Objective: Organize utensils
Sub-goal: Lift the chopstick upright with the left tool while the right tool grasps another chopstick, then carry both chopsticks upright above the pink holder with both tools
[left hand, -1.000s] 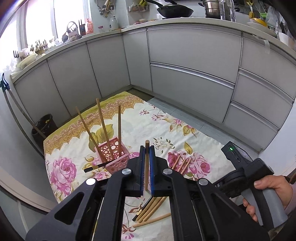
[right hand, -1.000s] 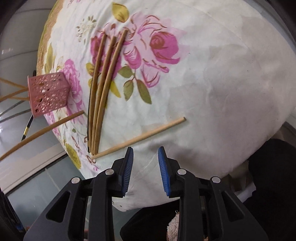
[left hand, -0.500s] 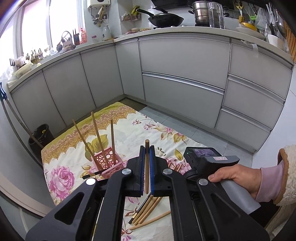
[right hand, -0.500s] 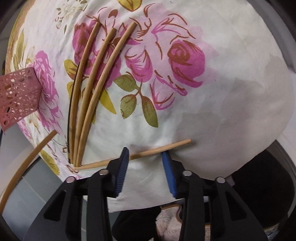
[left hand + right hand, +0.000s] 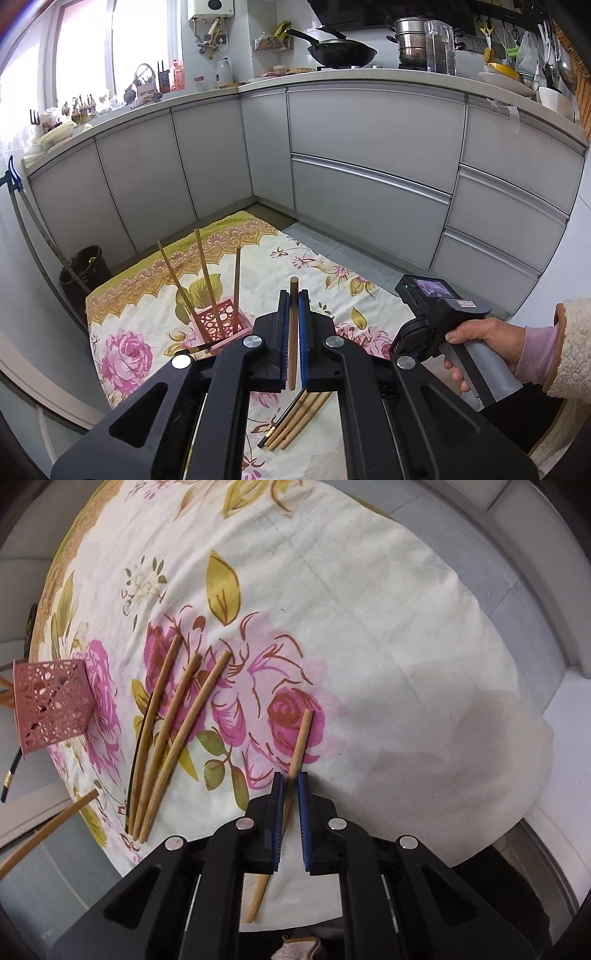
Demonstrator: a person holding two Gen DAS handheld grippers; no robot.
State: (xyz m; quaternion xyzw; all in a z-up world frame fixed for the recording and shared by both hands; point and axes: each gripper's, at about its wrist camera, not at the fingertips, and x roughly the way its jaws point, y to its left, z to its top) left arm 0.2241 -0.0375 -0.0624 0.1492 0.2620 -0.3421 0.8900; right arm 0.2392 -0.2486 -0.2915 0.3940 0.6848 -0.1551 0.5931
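A kitchen scene, seen from two handheld grippers above a low bench draped in a cream cloth (image 5: pixel 369 602) printed with pink roses and green leaves.

The left gripper (image 5: pixel 293 332) has its fingers closed tight on a dark brown chopstick (image 5: pixel 293 325), which stands nearly upright between the blue pads, with its blunt top poking out above them. Ahead and to the left of it, a pink lattice holder (image 5: pixel 221 325) sits on the cloth with three wooden chopsticks (image 5: pixel 207 273) leaning in it at different angles. A black chopstick with a gold band (image 5: pixel 192 349) lies against the holder's near side. Grey kitchen cabinets (image 5: pixel 369 155) curve around behind, and a black bin (image 5: pixel 83 271) stands on the floor at the left.

The right gripper (image 5: pixel 290 805), held in a bare hand (image 5: pixel 476 341), points down at the cloth. Its fingers are narrowed around a light wooden chopstick (image 5: pixel 301 738), which runs slantwise between the blue pads and sticks out at both ends; whether the pads are actually pressing on it cannot be told. To the left, well apart from it, a loose bundle of three light chopsticks and one thin dark one (image 5: pixel 173 731) lies on a rose print. The pink holder sits farther left, near the cloth's edge.
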